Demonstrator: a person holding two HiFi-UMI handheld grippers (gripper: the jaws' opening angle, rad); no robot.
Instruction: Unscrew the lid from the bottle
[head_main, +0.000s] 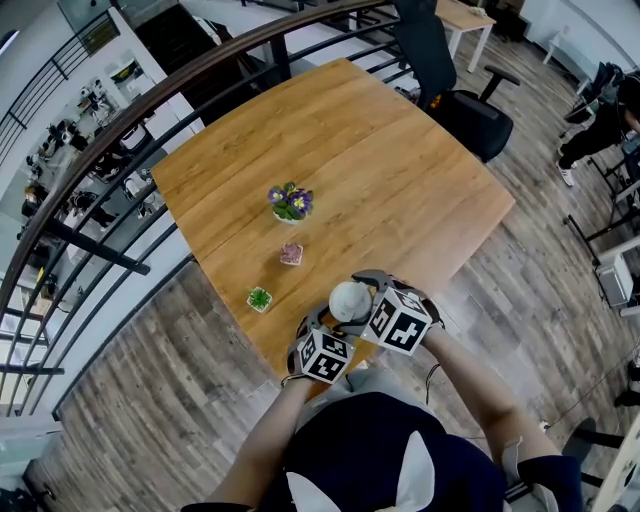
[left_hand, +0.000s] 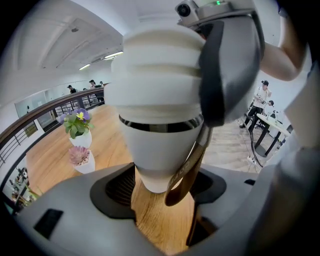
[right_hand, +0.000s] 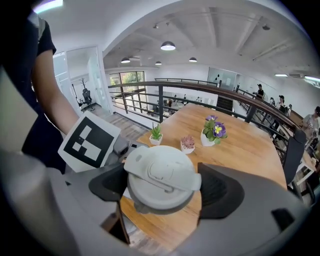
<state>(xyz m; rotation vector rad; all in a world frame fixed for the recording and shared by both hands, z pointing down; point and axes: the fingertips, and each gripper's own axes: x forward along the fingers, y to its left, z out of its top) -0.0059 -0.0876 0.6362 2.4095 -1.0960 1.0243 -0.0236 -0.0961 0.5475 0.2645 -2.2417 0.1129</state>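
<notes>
My left hand-held gripper (left_hand: 161, 189) is clamping the narrow lower body of the white bottle (left_hand: 160, 145) to steady it above the near edge of the wooden surface (head_main: 330, 150). My right hand-held gripper (right_hand: 162, 186) is gripping the grey lid (right_hand: 161, 179), ready for twisting.

My left tongs (head_main: 322, 335) and right tongs (head_main: 385, 300), both at the near edge of the table (head_main: 380, 150), are smooth matte grey shells. Black ribbed pads (right_hand: 222, 187) line the inside of each jaw. Each pair carries a white cube (head_main: 402, 320) printed with black square markers. I wear a dark navy short-sleeved top (head_main: 370, 450). Two white shapes lie on its front, perhaps a print, though I can't tell from here.
</notes>
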